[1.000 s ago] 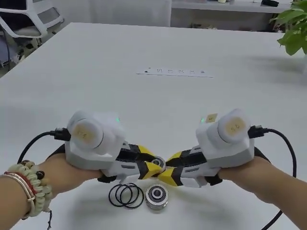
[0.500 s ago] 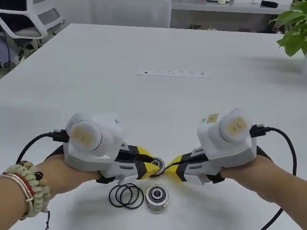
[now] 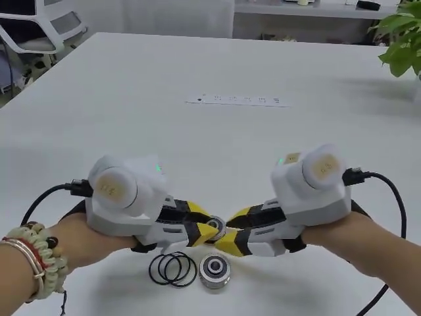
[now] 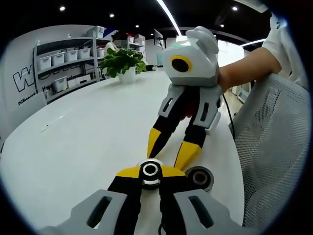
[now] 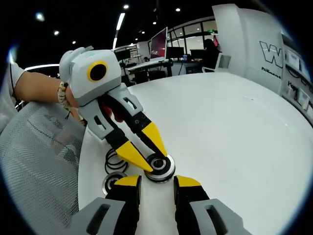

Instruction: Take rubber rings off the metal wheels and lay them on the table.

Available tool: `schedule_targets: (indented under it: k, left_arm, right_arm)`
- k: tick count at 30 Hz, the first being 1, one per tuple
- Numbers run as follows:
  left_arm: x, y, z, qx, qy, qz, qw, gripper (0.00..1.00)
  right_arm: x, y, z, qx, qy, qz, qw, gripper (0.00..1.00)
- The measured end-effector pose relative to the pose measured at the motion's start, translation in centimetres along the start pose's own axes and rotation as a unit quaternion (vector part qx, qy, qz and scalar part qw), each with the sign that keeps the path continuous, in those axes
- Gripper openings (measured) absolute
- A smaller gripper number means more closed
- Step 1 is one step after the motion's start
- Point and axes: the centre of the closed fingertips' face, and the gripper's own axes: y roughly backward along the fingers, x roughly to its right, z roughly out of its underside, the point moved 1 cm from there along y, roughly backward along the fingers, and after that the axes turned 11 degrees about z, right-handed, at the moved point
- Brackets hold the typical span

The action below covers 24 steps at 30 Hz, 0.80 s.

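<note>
A metal wheel (image 3: 215, 226) hangs just above the worktop (image 3: 197, 145) near its near edge, clamped between the fingers of the left gripper (image 3: 206, 224). The right gripper (image 3: 234, 229) faces it with its fingers apart and their tips close to the wheel's rim. The head view looks down on both. It shows a second wheel (image 3: 215, 269) lying flat below them, with loose rubber rings (image 3: 173, 268) overlapping just beside it on the left gripper's side. The left gripper view shows the held wheel face-on. The right gripper view shows a dark band around its rim.
</note>
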Motion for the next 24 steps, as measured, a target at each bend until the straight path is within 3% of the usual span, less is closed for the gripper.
schedule_targets:
  k: [4, 8, 14, 15, 16, 21, 23, 24]
  left_arm:
    - [0.0, 0.0, 0.0, 0.002, 0.002, 0.0, 1.0, 0.07]
    - [-0.1, 0.0, 0.0, 0.004, 0.002, 0.0, 1.0, 0.07]
    - [-0.2, -0.1, 0.0, 0.007, 0.004, -0.001, 1.0, 0.07]
    - [-0.2, -0.1, 0.0, 0.007, 0.005, -0.001, 1.0, 0.07]
    - [-0.2, -0.1, 0.0, 0.007, 0.005, -0.001, 1.0, 0.07]
    - [-0.2, -0.1, 0.0, 0.006, 0.007, -0.002, 1.0, 0.07]
    - [-0.2, -0.1, 0.0, 0.007, 0.007, -0.002, 1.0, 0.07]
    - [-0.2, -0.1, 0.0, 0.006, 0.007, -0.002, 1.0, 0.07]
  right_arm:
    - [0.1, -0.5, 0.2, -0.001, 0.033, 0.02, 0.9993, 0.22]
    - [0.4, -0.3, 0.3, -0.002, 0.028, 0.016, 0.9995, 0.19]
    - [0.6, 0.0, 0.5, -0.001, 0.045, 0.013, 0.9989, 0.08]
    - [1.0, 0.0, 0.8, -0.011, 0.054, 0.023, 0.9982, 0.04]
    - [1.0, 0.0, 0.6, -0.003, 0.06, 0.025, 0.9978, 0.01]
    - [1.0, 0.0, 0.6, -0.006, 0.051, 0.025, 0.9984, 0.0]
    - [1.2, -0.1, 0.6, -0.01, 0.033, 0.026, 0.9991, 0.0]
    - [1.3, -0.1, 0.7, -0.013, 0.004, 0.025, 0.9996, 0.0]
